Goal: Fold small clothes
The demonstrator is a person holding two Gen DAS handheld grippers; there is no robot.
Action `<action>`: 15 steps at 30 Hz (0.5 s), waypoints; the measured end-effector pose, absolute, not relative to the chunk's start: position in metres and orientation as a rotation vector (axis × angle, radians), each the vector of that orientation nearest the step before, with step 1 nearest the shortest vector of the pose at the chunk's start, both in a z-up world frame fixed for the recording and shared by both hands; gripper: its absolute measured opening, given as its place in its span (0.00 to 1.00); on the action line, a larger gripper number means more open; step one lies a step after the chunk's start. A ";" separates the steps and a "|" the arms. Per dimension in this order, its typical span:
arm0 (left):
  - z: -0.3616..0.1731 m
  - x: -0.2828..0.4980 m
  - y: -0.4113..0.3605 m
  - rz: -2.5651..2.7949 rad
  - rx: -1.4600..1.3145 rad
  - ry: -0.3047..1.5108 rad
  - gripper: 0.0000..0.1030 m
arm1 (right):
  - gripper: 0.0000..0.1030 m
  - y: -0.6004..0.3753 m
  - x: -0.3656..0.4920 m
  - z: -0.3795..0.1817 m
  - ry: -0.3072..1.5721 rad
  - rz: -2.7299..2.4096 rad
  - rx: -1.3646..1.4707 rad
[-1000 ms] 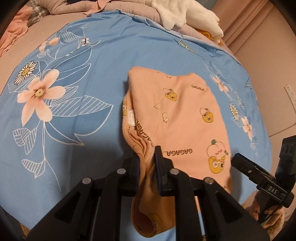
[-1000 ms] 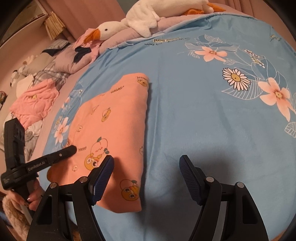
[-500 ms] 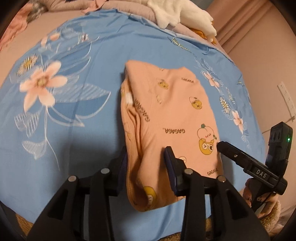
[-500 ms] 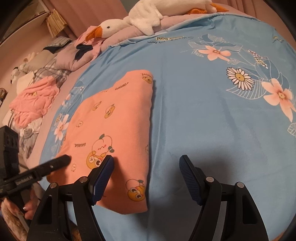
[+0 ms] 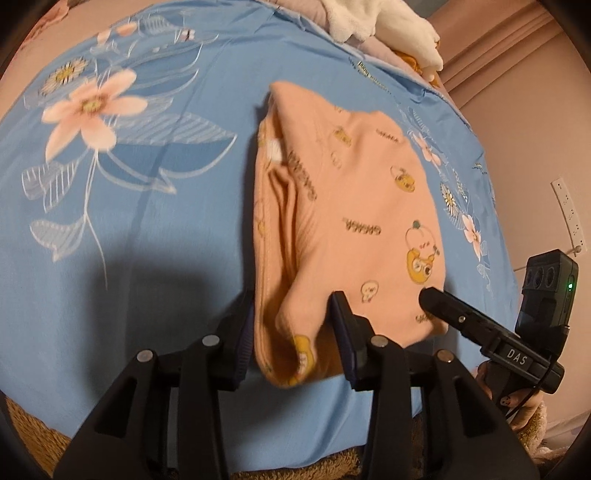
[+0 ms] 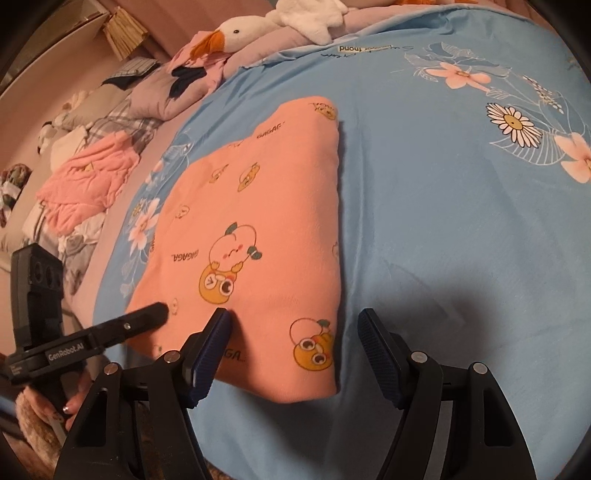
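A peach baby garment (image 5: 354, 206) with cartoon prints lies folded on the blue floral bedsheet (image 5: 147, 240). My left gripper (image 5: 291, 299) stands over its near left corner, jaws apart. The loose layered edge lies between the pads without being pinched. In the right wrist view the same garment (image 6: 266, 206) shows a smooth top. My right gripper (image 6: 294, 317) straddles its near right corner; the jaws are wide and closing slightly, and the pads do not press the cloth. Each view shows the other gripper's finger resting by the near edge, the right finger (image 5: 428, 295) and the left finger (image 6: 159, 310).
A white goose plush (image 6: 240, 31) and bundled bedding lie at the far edge. A pile of pink and checked clothes (image 6: 88, 184) sits to the left of the sheet. A fuzzy brown rug (image 5: 29, 424) borders the near bed edge. A wall socket (image 5: 569, 218) is at right.
My left gripper opened and let go of the garment's bunched edge, then drew back a little. The cloth settled flat. My right gripper barely moved.
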State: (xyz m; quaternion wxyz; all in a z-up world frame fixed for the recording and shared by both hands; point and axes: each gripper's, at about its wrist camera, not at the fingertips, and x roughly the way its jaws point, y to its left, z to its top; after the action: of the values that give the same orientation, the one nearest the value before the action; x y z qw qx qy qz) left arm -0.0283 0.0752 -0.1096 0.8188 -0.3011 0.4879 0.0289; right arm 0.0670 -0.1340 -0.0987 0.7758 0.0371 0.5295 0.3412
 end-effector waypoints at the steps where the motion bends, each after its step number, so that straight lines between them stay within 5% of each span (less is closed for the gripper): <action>1: -0.111 -0.030 0.075 0.061 -0.645 1.037 0.40 | 0.67 -0.134 0.066 -0.099 1.146 0.739 0.071; 8: -0.102 -0.033 0.076 0.047 -0.658 1.051 0.42 | 0.67 -0.138 0.065 -0.096 1.154 0.703 0.044; 12: -0.083 -0.032 0.082 0.033 -0.617 0.965 0.69 | 0.67 -0.150 0.072 -0.084 1.103 0.666 0.059; 15: -0.086 -0.019 0.084 0.011 -0.624 0.966 0.73 | 0.68 -0.152 0.083 -0.080 1.090 0.668 0.093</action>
State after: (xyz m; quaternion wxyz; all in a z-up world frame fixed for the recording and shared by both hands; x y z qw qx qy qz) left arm -0.0185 0.0840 -0.0856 0.8392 -0.2949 0.4570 0.0053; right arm 0.0833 -0.1525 -0.0801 0.8014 0.0432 0.5086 0.3117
